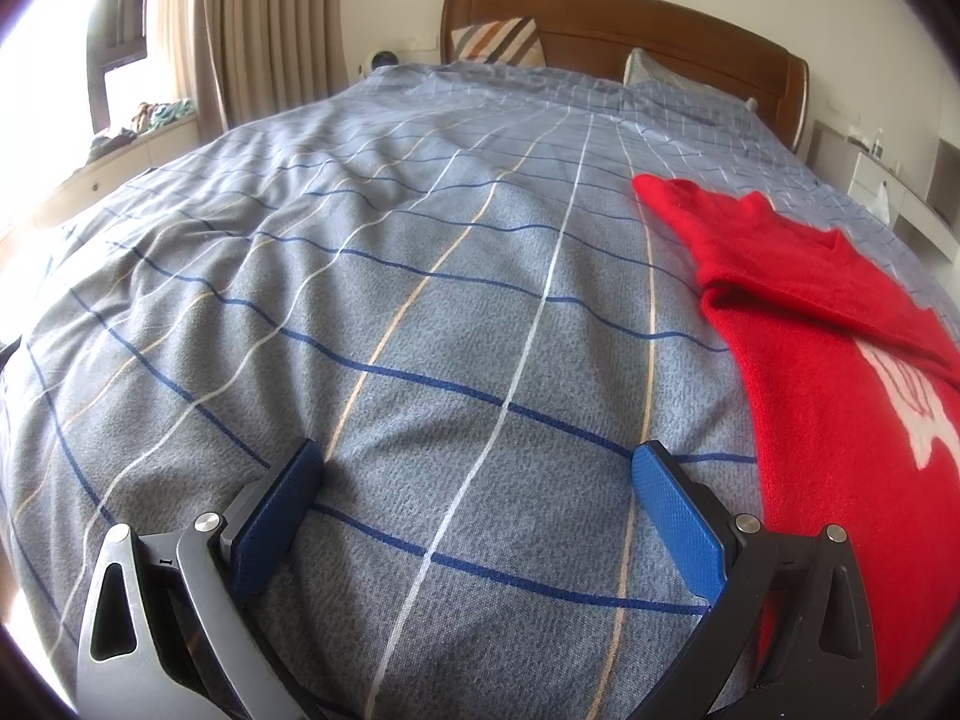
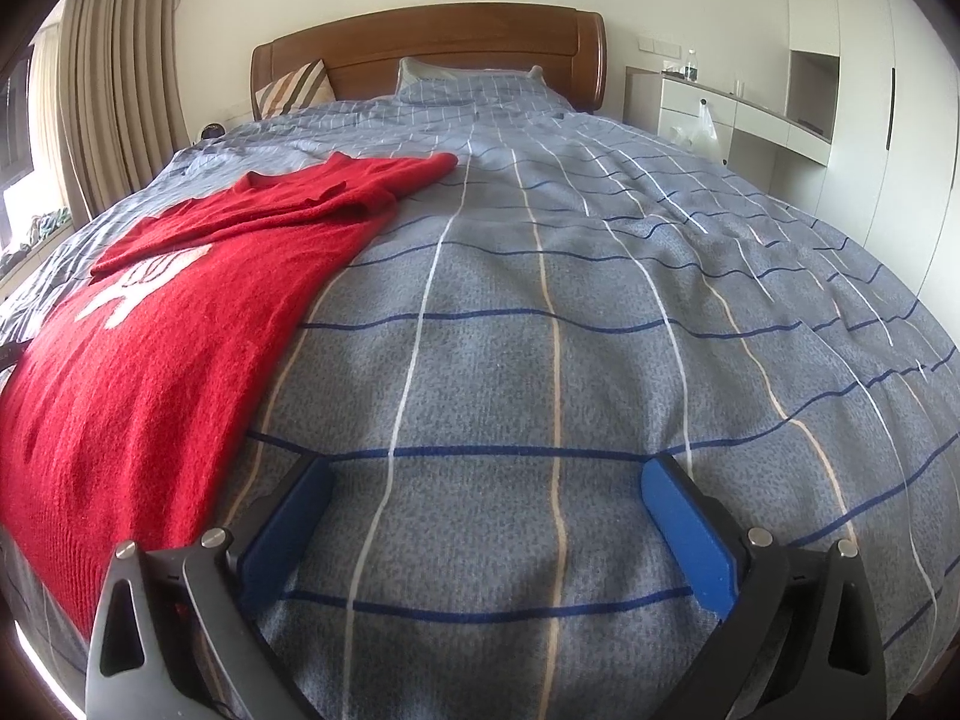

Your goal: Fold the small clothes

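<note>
A red knit sweater [image 1: 840, 372] with a white pattern lies flat on the bed, at the right in the left wrist view and at the left in the right wrist view [image 2: 156, 348]. One sleeve is folded across its chest. My left gripper [image 1: 477, 468] is open and empty, low over the quilt just left of the sweater's hem. My right gripper [image 2: 486, 480] is open and empty, low over the quilt just right of the sweater's hem.
A grey-blue checked quilt [image 1: 420, 300] covers the bed. A wooden headboard [image 2: 432, 42] and pillows [image 2: 294, 87] stand at the far end. Curtains [image 1: 252, 24] and a window sill are on the left, white cabinets [image 2: 840, 96] on the right.
</note>
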A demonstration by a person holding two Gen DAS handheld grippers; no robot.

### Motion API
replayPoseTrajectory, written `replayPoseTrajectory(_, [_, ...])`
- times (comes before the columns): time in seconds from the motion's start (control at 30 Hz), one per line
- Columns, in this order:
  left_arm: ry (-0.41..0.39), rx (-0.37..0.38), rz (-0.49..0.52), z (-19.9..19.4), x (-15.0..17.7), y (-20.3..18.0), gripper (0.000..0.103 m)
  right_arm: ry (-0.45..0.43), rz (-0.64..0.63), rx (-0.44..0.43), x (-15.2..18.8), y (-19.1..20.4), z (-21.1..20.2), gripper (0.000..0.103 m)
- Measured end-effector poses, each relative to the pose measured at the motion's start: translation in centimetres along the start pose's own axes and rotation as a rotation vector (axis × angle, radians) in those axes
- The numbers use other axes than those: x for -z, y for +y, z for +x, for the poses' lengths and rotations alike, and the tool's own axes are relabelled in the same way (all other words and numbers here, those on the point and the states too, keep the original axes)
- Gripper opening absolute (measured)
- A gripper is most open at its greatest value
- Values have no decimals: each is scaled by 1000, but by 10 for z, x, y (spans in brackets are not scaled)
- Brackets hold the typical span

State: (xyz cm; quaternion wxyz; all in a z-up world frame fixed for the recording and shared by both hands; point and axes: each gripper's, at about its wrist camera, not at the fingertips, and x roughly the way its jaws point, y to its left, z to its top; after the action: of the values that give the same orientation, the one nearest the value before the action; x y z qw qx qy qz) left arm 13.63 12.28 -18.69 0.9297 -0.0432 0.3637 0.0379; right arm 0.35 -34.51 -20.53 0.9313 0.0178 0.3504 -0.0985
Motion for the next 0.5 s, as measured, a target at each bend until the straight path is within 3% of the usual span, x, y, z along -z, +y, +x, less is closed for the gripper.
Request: replayPoseTrajectory(0.5, [0,-2,1,1,1,-1,103,-1,0,0,0,0,0,103])
